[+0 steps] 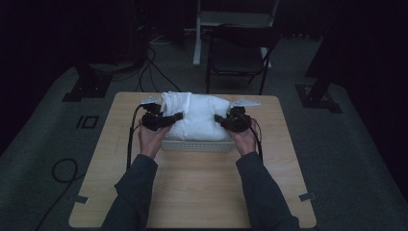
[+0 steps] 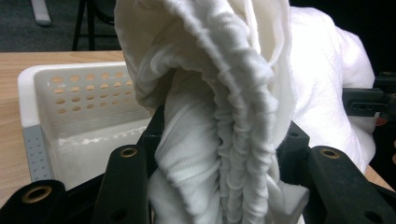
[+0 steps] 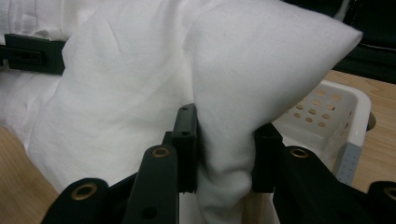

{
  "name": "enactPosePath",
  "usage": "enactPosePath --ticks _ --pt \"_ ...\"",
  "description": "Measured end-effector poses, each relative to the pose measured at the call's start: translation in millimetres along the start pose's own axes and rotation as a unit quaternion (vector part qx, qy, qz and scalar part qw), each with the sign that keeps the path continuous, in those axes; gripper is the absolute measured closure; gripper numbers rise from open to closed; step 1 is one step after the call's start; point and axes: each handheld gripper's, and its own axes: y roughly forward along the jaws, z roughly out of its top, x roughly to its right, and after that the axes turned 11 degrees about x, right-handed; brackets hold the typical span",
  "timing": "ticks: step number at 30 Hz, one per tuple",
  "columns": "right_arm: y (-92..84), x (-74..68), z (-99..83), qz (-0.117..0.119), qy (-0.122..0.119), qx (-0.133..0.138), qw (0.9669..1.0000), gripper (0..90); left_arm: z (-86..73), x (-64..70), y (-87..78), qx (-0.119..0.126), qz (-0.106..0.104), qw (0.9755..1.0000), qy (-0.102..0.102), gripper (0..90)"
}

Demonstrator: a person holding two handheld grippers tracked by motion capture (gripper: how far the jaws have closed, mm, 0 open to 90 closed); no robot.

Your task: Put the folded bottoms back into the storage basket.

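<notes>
A white pillow [image 1: 197,115] is held over a white perforated basket [image 1: 197,145] in the middle of the wooden table. My left gripper [image 1: 179,116] is shut on the pillow's left end, where the pillowcase is bunched into folds [image 2: 219,154] between the black jaws. My right gripper [image 1: 217,118] is shut on the pillow's right end, pinching a corner of the white fabric [image 3: 224,154]. In the left gripper view the basket [image 2: 79,93] sits behind and to the left of the pillow; in the right gripper view its rim [image 3: 348,107] shows at the right.
The wooden table [image 1: 192,192] has bare surface in front of the basket. A dark folding chair [image 1: 238,53] stands on the floor behind the table. Black cables [image 1: 62,171] trail over the floor at the left. Dark stand bases [image 1: 89,86] flank the table's far corners.
</notes>
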Motion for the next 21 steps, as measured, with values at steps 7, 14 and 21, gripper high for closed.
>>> enactPosePath --ticks 7,14,21 --pt "4.5 4.7 -2.2 -0.007 0.005 -0.006 0.9999 70.0 2.6 0.3 9.8 -0.011 0.008 0.9998 0.011 52.1" --pt "10.3 10.2 -5.0 -0.013 0.015 -0.012 0.9997 70.0 0.8 -2.5 18.9 -0.018 0.016 0.9996 0.013 52.2" --pt "18.1 12.1 -9.1 -0.019 0.018 -0.02 0.9994 70.0 -1.9 -7.5 25.1 -0.025 0.021 0.9994 0.01 52.3"
